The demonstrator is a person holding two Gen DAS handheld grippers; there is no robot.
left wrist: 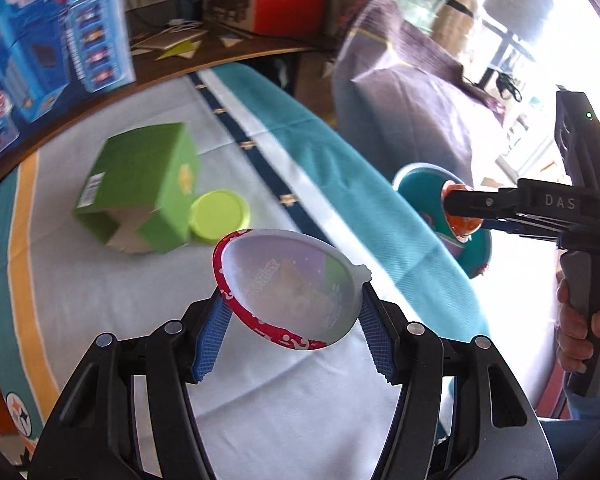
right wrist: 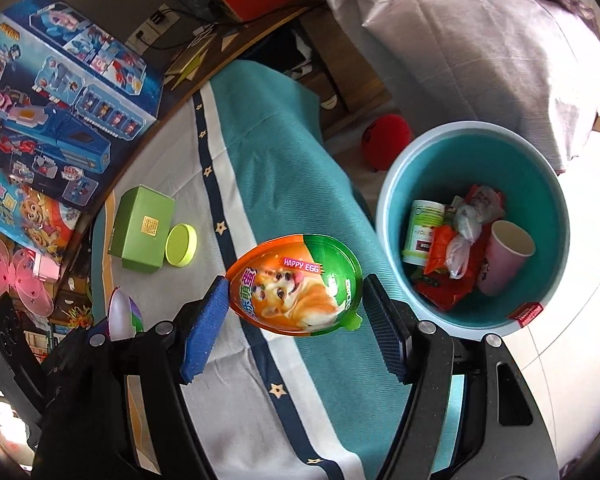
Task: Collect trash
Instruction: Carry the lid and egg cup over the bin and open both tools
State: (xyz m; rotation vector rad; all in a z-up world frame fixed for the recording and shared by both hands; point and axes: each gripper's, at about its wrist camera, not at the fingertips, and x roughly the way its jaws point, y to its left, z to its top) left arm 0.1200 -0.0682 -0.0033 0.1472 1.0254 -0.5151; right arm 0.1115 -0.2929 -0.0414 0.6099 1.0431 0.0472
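Observation:
My left gripper (left wrist: 294,316) is shut on a white egg-shaped plastic shell with a red rim (left wrist: 288,286), held above the table. My right gripper (right wrist: 294,304) is shut on an orange and green "Happy Egg" shell (right wrist: 296,286), held over the table's edge beside a teal trash bin (right wrist: 392,200). The bin holds a pink cup (right wrist: 506,254), wrappers and a small jar. In the left wrist view the right gripper (left wrist: 462,210) holds its shell over the bin (left wrist: 418,184). A green carton (left wrist: 140,184) and a lime lid (left wrist: 220,216) lie on the tablecloth.
Blue toy boxes (right wrist: 60,104) stand along the table's far left edge. A red ball (right wrist: 386,138) lies on the floor behind the bin. A grey covered sofa (right wrist: 480,48) stands beyond it. The cloth (left wrist: 260,400) has a teal border.

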